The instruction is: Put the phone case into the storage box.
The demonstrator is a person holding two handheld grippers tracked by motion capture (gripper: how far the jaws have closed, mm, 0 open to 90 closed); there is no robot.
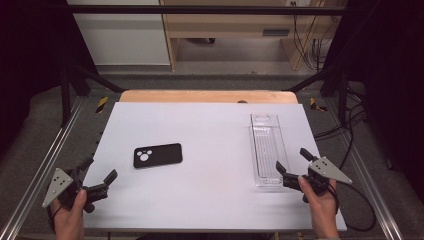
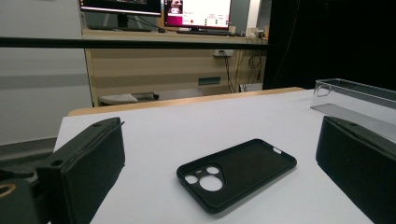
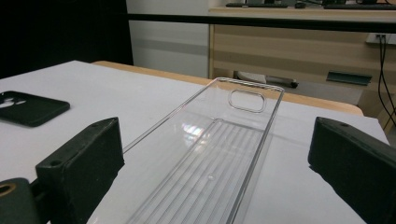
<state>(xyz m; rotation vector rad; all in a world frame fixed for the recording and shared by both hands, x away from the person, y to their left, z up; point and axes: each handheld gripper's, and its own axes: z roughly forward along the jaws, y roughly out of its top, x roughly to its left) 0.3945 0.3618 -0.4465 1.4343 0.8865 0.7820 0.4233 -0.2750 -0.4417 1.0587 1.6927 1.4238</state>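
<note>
1. My left tongs stand wide, with nothing between the jaws, low over the near left corner of the white desk.
2. Ahead of them lies the black phone case, flat on the desk with its inside up, its camera cutouts toward the desk's left side; in the left gripper view it sits between my jaws but well apart from them.
3. My right tongs also stand wide and empty.
4. They sit at the near end of the clear plastic tray, which runs lengthwise away from me on the desk's right side, empty, ribbed floor showing.
</note>
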